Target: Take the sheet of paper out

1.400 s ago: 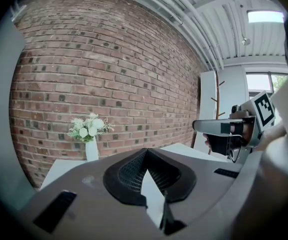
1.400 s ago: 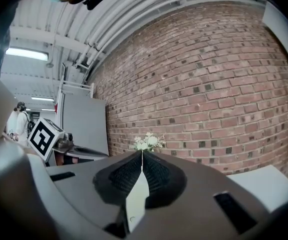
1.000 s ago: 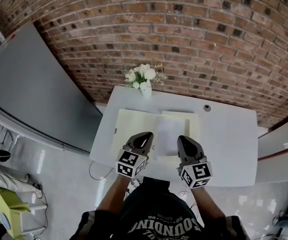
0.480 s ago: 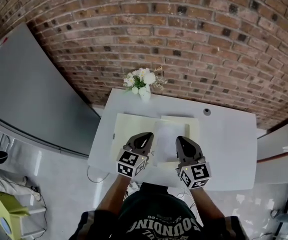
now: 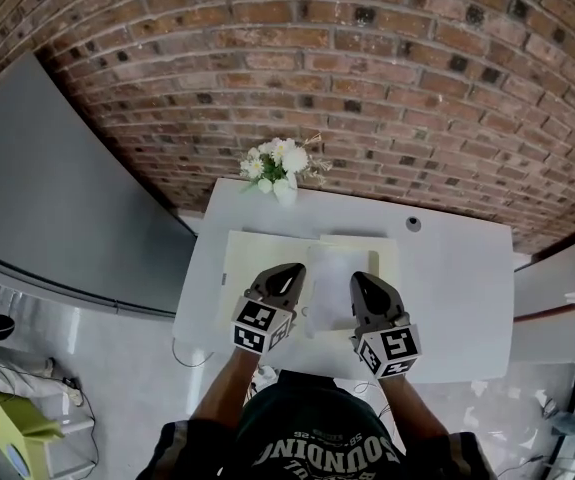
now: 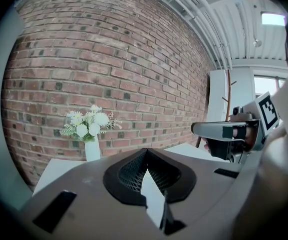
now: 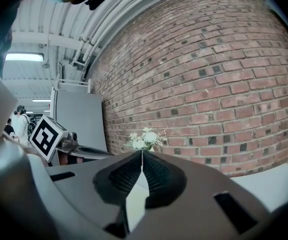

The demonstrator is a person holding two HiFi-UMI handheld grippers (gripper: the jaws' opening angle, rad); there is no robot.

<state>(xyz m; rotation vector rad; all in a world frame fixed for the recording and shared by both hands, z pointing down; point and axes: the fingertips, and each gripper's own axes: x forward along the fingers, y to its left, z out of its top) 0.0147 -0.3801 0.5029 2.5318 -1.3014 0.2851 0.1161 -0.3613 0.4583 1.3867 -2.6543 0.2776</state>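
Note:
A white sheet of paper (image 5: 333, 268) lies on an open pale-yellow folder (image 5: 242, 268) in the middle of the white table (image 5: 457, 278). My left gripper (image 5: 295, 268) hovers over the folder just left of the sheet. Its jaws are shut tip to tip (image 6: 147, 150) with nothing between them. My right gripper (image 5: 357, 278) hangs over the sheet's right edge, also shut and empty (image 7: 142, 153). Both point toward the brick wall. Neither touches the paper as far as I can see.
A white vase of flowers (image 5: 279, 168) stands at the table's far edge against the brick wall (image 5: 367, 88). A small round fitting (image 5: 413, 224) sits at the far right of the tabletop. A grey panel (image 5: 57, 188) leans at the left.
Both grippers have advanced a little toward the wall together, over the near part of the folder. Their jaws stayed shut and the paper has not moved.

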